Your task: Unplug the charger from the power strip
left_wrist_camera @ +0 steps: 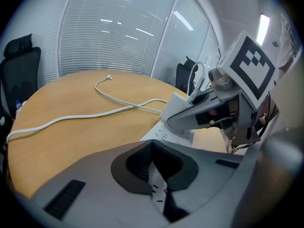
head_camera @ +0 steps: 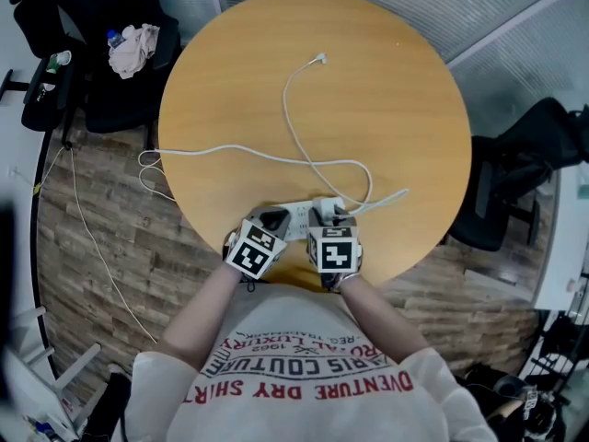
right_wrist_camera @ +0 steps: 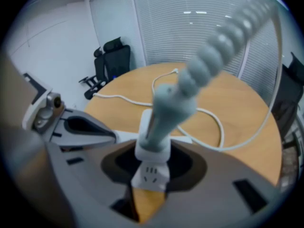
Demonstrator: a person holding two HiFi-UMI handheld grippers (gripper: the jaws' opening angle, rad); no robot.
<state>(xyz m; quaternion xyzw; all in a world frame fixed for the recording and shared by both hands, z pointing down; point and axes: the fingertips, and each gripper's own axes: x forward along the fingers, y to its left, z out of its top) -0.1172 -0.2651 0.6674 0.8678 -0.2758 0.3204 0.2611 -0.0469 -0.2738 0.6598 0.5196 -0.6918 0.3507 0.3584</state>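
A white power strip [head_camera: 296,221] lies at the near edge of the round wooden table [head_camera: 368,90]. My left gripper [head_camera: 267,221] is shut on the strip's left end, and in the left gripper view the strip [left_wrist_camera: 166,134] runs out from between the pads. The white charger [right_wrist_camera: 151,146] stands plugged into the strip [right_wrist_camera: 151,175], its ribbed cable [right_wrist_camera: 213,46] rising from it. My right gripper [right_wrist_camera: 152,161] is shut on the charger's sides. In the head view the right gripper [head_camera: 333,221] sits over the charger [head_camera: 324,206]. The left gripper view shows the right gripper [left_wrist_camera: 190,113] just to its right.
Two white cables [head_camera: 294,159] cross mid-table; one ends in a small connector [head_camera: 319,59], the other drops off the left edge to the wood floor [head_camera: 101,247]. Black office chairs [head_camera: 124,63] stand around, one with a cloth [head_camera: 133,49] on it.
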